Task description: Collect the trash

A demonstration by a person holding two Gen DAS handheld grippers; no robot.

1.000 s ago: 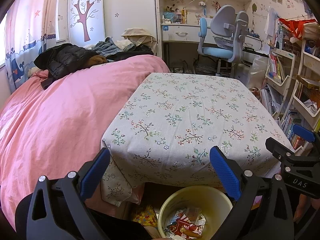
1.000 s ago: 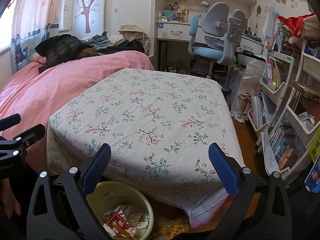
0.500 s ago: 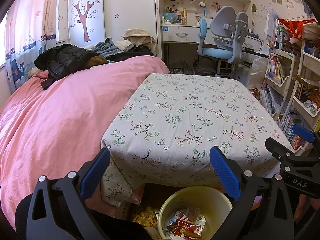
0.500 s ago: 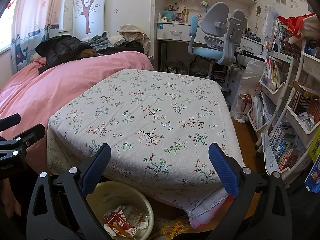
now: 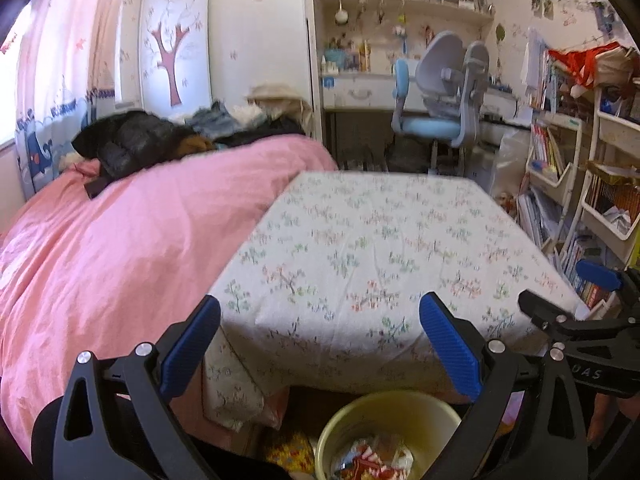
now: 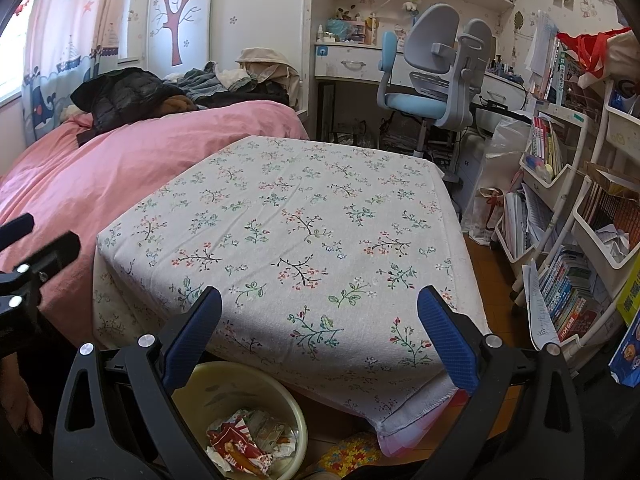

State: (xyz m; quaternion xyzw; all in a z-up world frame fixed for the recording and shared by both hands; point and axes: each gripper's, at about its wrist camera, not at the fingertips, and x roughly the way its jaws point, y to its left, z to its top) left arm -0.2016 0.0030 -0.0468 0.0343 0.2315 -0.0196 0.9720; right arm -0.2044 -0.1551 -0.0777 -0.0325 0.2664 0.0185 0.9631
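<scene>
A pale yellow bin (image 5: 352, 416) stands on the floor below the near edge of the table, with crumpled wrappers (image 5: 372, 458) inside; it also shows in the right wrist view (image 6: 224, 386) with its wrappers (image 6: 244, 446). My left gripper (image 5: 320, 344) is open and empty, held above the bin. My right gripper (image 6: 320, 340) is open and empty, above and right of the bin. The table's floral cloth (image 6: 288, 232) carries no trash that I can see. The right gripper shows at the right edge of the left wrist view (image 5: 576, 320).
A bed with a pink duvet (image 5: 120, 240) lies left of the table, with dark clothes piled at its far end. A blue-grey desk chair (image 6: 432, 88) and desk stand behind. White shelves of books (image 6: 568, 264) line the right side. Wooden floor (image 6: 488, 264) shows between table and shelves.
The left wrist view has tilted upward and blurred, so the left gripper is moving. The right gripper has barely moved. Both stay open.
</scene>
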